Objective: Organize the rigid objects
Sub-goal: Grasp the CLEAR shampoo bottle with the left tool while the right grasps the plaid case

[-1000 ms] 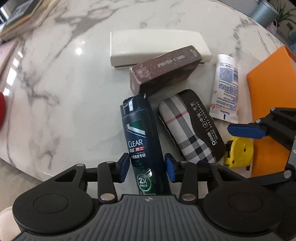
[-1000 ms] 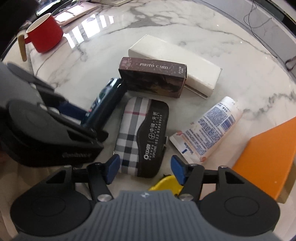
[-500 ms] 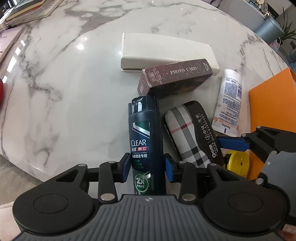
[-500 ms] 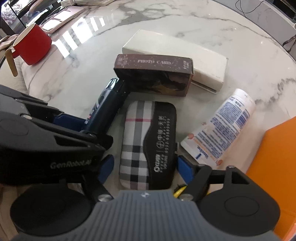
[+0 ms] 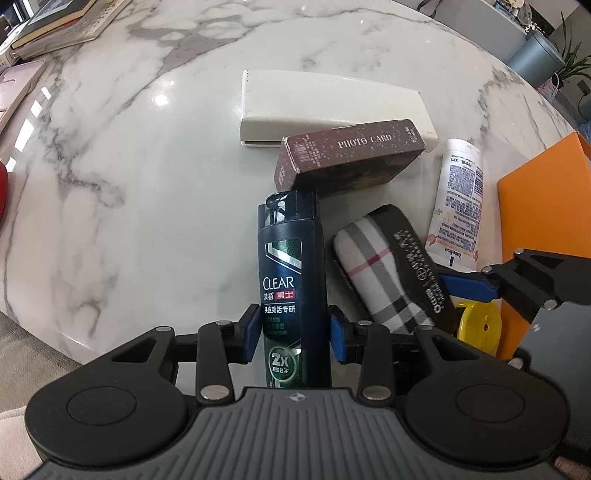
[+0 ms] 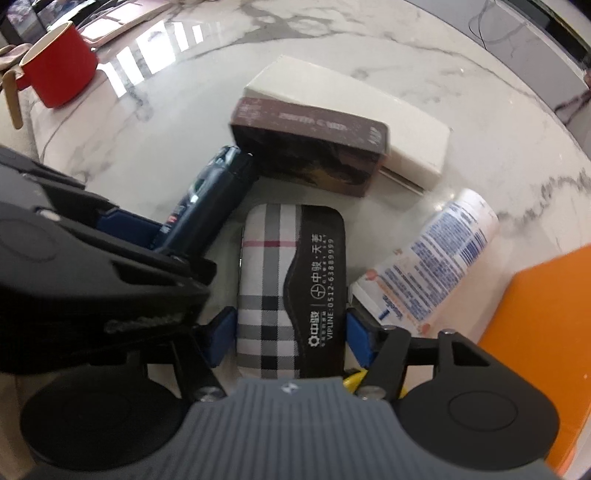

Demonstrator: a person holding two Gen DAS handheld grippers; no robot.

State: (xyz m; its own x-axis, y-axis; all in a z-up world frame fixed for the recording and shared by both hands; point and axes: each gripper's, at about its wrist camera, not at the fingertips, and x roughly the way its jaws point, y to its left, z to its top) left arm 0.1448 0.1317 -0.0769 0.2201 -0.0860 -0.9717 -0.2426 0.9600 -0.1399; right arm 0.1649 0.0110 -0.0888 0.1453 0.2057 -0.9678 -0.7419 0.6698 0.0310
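On a white marble table [image 5: 110, 184], the left gripper [image 5: 294, 334] pinched the lower body of a dark CLEAR shampoo bottle [image 5: 291, 280], both blue pads pressed to its sides, while the right gripper [image 6: 291, 338] clamped a plaid glasses case [image 6: 291, 288] lying just to the bottle's 3 o'clock side. Clutter crowded both grasps: the bottle's cap touched the corner of a brown PHOTO CARD box [image 5: 351, 158] at 12 o'clock, which rested against a long cream box [image 5: 325, 103] behind it. A Vaseline tube [image 5: 460, 199] lay at 2 o'clock from the case, just beside an orange box [image 5: 546, 206] at the table's 3 o'clock edge. A yellow tape measure [image 5: 480, 325] sat tucked against the near end of the case, between it and the orange box, partly hidden behind the right gripper's arm. The right wrist view, slightly blurred, alone showed a red mug [image 6: 59, 70] with a wooden handle at 10 o'clock and only a sliver of the tape measure under the right finger. The left wrist view alone showed a stack of books [image 5: 55, 26] at 11 o'clock and a grey bin and plant beyond the table at 1 o'clock.
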